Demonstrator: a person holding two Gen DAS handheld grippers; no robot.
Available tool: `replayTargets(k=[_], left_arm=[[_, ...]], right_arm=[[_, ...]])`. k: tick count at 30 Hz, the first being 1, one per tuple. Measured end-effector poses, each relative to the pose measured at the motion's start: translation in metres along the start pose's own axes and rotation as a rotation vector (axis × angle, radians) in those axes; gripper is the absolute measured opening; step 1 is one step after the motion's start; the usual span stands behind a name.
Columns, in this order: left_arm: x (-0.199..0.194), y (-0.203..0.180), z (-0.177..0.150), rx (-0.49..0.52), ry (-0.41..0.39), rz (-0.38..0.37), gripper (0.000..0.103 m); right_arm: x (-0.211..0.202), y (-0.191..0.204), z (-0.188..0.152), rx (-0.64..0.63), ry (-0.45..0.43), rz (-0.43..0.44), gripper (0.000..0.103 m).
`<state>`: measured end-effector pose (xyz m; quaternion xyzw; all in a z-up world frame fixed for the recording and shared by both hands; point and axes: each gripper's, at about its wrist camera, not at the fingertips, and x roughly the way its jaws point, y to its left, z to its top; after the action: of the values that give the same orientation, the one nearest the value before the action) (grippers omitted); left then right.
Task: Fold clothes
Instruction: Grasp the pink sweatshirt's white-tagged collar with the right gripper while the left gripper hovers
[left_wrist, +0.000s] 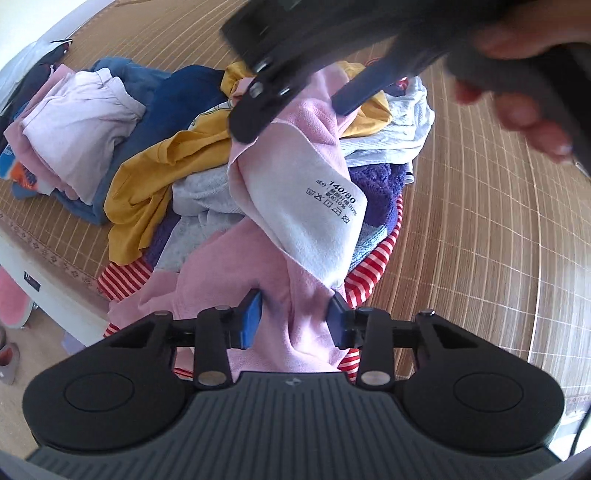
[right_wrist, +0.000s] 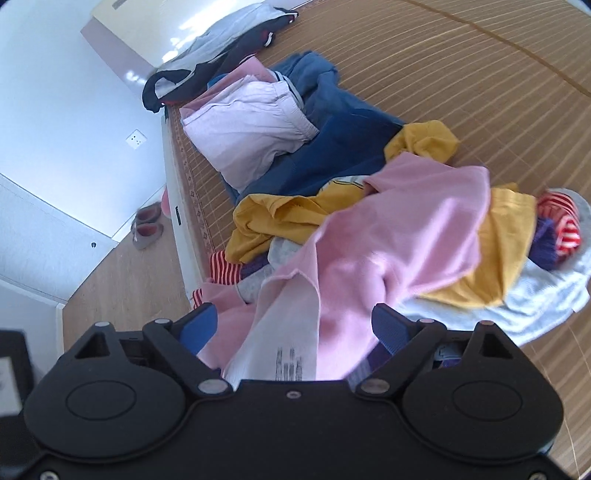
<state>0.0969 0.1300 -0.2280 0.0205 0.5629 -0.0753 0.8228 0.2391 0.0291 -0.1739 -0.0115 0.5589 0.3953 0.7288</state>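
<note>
1. Nearest, the left tongs (left_wrist: 295, 317) pinch a bunched fold of a pink garment (left_wrist: 236, 273) between their blue pads (left_wrist: 253, 321). The cloth gathers tightly at the pinch, so I judge this a firm hold.

2. The right tongs (right_wrist: 291, 328) have the same garment running between their blue pads, which stand fairly wide with cloth filling the gap. From the left view their fingers reach into the pink cloth higher up. Whether they clamp it or merely straddle it, I cannot tell.

3. The garment hangs stretched between the two tools above the heap, probably lifted clear so it can be spread out for folding. Its pale lining (left_wrist: 306, 206) is turned outward, which suggests it is partly inside out.

4. Printed on that lining is "140/80", a line of small characters too fine to read, and a row of care symbols. I see no brand name.

5. Just below lies the loose heap: a mustard top (left_wrist: 147, 184), red-and-white striped cloth (left_wrist: 369, 266), something purple and knitted (left_wrist: 376, 184), and pale grey pieces.

6. Further on, a lilac piece (right_wrist: 251, 136) lies flat and squared atop dark blue clothing (right_wrist: 351, 147), seemingly a folded stack kept apart from the heap.

7. Everything rests on a woven bamboo mat (right_wrist: 461, 74); slippers (right_wrist: 147, 225) sit on the floor beyond its edge.
</note>
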Motion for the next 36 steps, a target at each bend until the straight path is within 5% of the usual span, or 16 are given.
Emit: replayTargets(k=[3, 4, 9, 15, 24, 30, 36], left_arm=[[-0.015, 0.008, 0.002, 0.034, 0.000, -0.035, 0.048], [-0.020, 0.012, 0.003, 0.052, -0.004, -0.040, 0.049], [-0.046, 0.043, 0.018, 0.088, -0.060, -0.081, 0.057], [-0.029, 0.068, 0.066, 0.073, -0.079, -0.086, 0.059], [0.047, 0.029, 0.111, 0.336, -0.003, 0.117, 0.059], [0.024, 0.056, 0.139, 0.161, -0.175, 0.319, 0.059], [-0.011, 0.071, 0.143, 0.175, -0.264, 0.404, 0.059]], right_arm=[[0.023, -0.002, 0.022, 0.018, 0.049, 0.002, 0.078], [0.033, -0.010, -0.005, 0.057, 0.069, -0.027, 0.074], [-0.005, -0.021, -0.027, 0.193, -0.003, -0.047, 0.078], [-0.026, -0.011, -0.075, 0.179, 0.034, -0.057, 0.080], [-0.008, -0.003, -0.068, 0.190, -0.009, -0.018, 0.081], [0.004, 0.003, -0.063, 0.198, -0.037, 0.008, 0.081], [0.016, 0.009, -0.058, 0.206, -0.065, 0.034, 0.081]])
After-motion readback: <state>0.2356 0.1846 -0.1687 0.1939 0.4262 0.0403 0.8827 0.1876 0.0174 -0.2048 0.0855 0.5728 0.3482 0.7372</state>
